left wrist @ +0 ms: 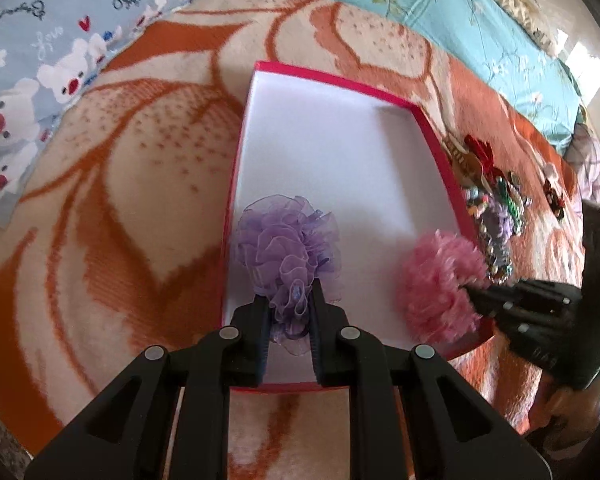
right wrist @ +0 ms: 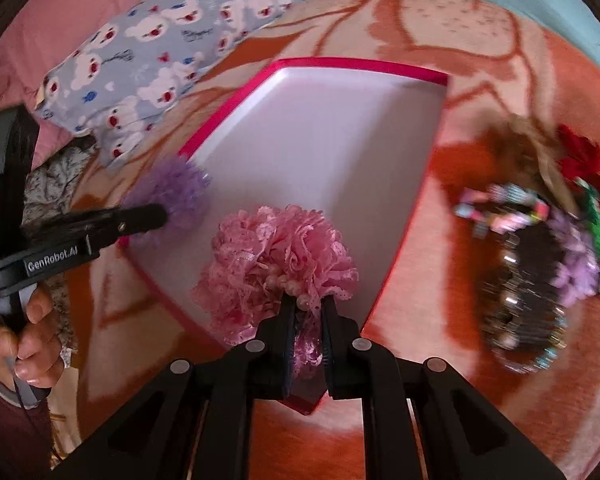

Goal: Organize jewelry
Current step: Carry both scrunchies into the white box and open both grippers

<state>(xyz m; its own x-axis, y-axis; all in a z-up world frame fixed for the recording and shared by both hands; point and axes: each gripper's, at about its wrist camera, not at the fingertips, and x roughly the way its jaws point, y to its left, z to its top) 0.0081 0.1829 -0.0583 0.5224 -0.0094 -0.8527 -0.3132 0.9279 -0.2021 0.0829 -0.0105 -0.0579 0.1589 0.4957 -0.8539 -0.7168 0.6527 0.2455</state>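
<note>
A shallow red-rimmed box [left wrist: 432, 136] with a bare white floor lies on an orange and cream blanket. My left gripper [left wrist: 290, 300] is shut on a purple ruffled hair flower [left wrist: 284, 240], held over the box's near left part. My right gripper [right wrist: 309, 306] is shut on a pink lace hair flower [right wrist: 276, 256] with pearl beads, held over the box's [right wrist: 360, 65] near side. Each view shows the other gripper from the side: the right gripper [left wrist: 470, 290] with the pink flower [left wrist: 440, 280], the left gripper [right wrist: 162, 214] with the purple flower [right wrist: 176, 190].
A pile of hair ornaments [right wrist: 540, 240] lies on the blanket right of the box, also in the left wrist view [left wrist: 496, 208]. A blue bear-print pillow [left wrist: 40, 60] lies at the far left, a teal floral cover [left wrist: 480, 20] beyond. A hand [right wrist: 24, 344] grips the left tool.
</note>
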